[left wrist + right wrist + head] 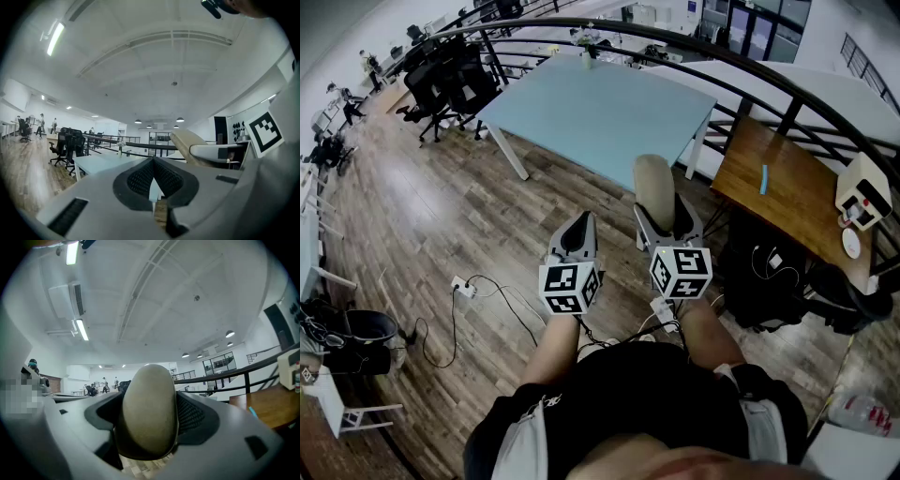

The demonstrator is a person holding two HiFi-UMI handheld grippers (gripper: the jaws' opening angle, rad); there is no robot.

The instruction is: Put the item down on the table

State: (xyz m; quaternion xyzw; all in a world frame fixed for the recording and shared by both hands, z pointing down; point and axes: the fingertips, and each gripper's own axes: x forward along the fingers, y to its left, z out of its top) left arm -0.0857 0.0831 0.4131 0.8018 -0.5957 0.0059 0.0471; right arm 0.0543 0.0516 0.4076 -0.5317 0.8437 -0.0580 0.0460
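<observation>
A beige, smooth oval item [655,190] stands up between the jaws of my right gripper [668,223], which is shut on it. In the right gripper view the oval item [149,408] fills the gap between the black pads [192,414]. My left gripper [577,234] is beside it on the left, shut and with nothing in it; in its own view the left gripper [153,180] has its pads together. Both are held level over the wooden floor, short of the light blue table [600,103], which also shows ahead as the table [101,163].
Black office chairs [450,80] stand left of the blue table. A curved black railing [750,80] runs behind it. At the right is a brown wooden desk [787,202] with a white device [865,192] and a blue pen [763,179]. A power strip [464,288] with cables lies on the floor.
</observation>
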